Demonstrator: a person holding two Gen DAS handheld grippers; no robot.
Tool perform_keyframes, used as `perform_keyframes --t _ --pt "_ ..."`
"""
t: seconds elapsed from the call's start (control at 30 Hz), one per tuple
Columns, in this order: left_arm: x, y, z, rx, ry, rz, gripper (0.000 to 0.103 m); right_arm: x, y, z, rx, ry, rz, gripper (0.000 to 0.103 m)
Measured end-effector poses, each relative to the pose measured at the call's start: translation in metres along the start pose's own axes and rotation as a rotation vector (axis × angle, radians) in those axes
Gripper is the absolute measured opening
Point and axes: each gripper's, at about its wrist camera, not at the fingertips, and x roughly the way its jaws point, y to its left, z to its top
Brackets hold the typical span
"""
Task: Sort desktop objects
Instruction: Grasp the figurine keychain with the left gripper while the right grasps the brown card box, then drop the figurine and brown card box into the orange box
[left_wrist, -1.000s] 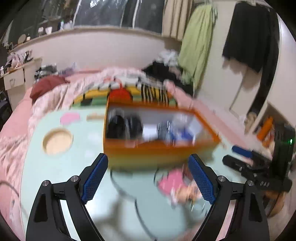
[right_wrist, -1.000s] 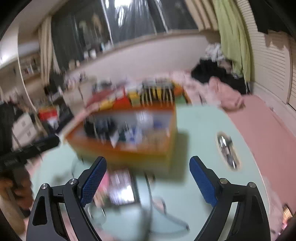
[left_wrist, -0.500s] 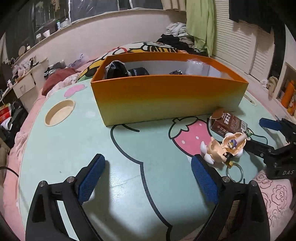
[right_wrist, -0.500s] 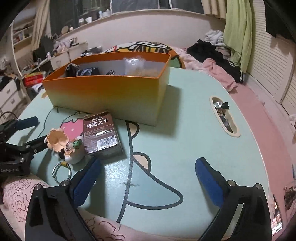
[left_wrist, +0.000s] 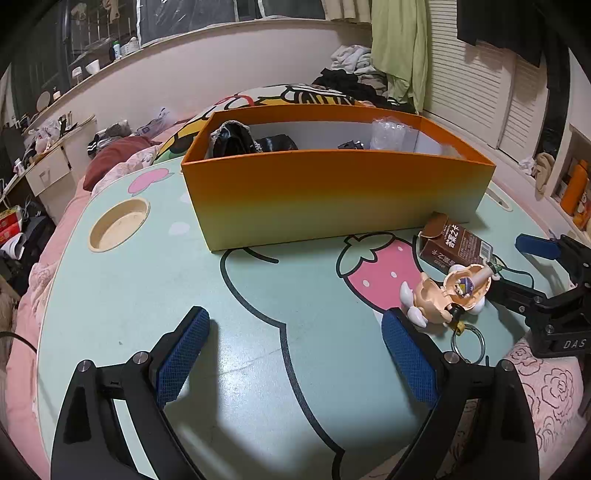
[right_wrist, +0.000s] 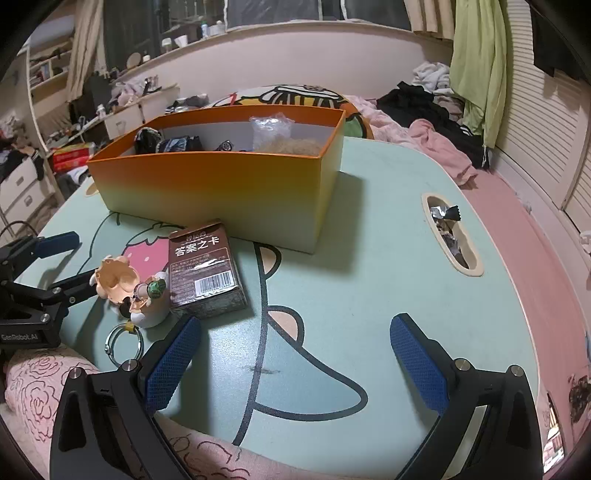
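- Left tongs (left_wrist: 295, 354): jaws wide apart, nothing between them, over bare table (left_wrist: 147, 295).
- Right tongs (right_wrist: 291, 360): jaws wide apart, empty, over the table's near edge.
- Two loose things left to sort: card box (right_wrist: 205, 267) and toy keychain (right_wrist: 129, 291) with ring (right_wrist: 123, 341). Both lie between the two tongs.
- Card box: flat on the table, just ahead-left of the right tongs' left finger (right_wrist: 171, 360); long axis runs roughly away from the tongs toward the bin (right_wrist: 221, 184), slightly skewed.
- From the left tongs, the card box (left_wrist: 456, 245) is well off to the right and ahead; toy (left_wrist: 447, 295) sits just past the right finger (left_wrist: 408, 360).
- Toy touches or nearly touches the card box's near corner; can't tell which.
- Bin: ahead of both tongs, already holding dark items and a clear bag.
- Judgement: right tongs nearer the card box, left nearer the toy. Grabbing the box across its short side needs a small shift left; the toy beside it could get bumped.
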Motion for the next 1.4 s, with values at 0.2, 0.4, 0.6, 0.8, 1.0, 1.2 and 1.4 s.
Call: perform_keyframes --t 0.2,0.4,0.6,0.8,1.0,1.2,1.4 --pt "-0.032 0.000 -0.002 -0.003 -0.125 -0.142 0.093 -0.001 -0.001 0.001 0.011 -0.018 0.017 0.102" --pt "-0.038 -0.046 0.011 0.186 -0.086 -0.258 0.088 -0.011 -0.036 -0.001 0.194 -0.116 0.188 0.102" --pt "-0.005 -0.091 0.025 0.305 0.075 -0.244 0.088 -0.016 -0.048 0.002 0.281 -0.146 0.233 0.102" --pt "-0.003 -0.089 0.023 0.258 0.105 -0.252 0.039 -0.018 -0.048 0.003 0.282 -0.149 0.243 0.102" --pt "-0.019 -0.067 0.018 0.163 0.019 -0.315 0.039 -0.018 -0.049 0.001 0.277 -0.148 0.237 0.102" --pt "-0.050 -0.024 0.020 0.020 -0.108 -0.376 0.039 -0.018 -0.023 0.013 0.153 -0.107 0.208 0.101" --pt "-0.068 0.014 0.034 -0.045 -0.172 -0.327 0.039 -0.009 0.013 0.040 0.017 -0.067 0.239 0.097"
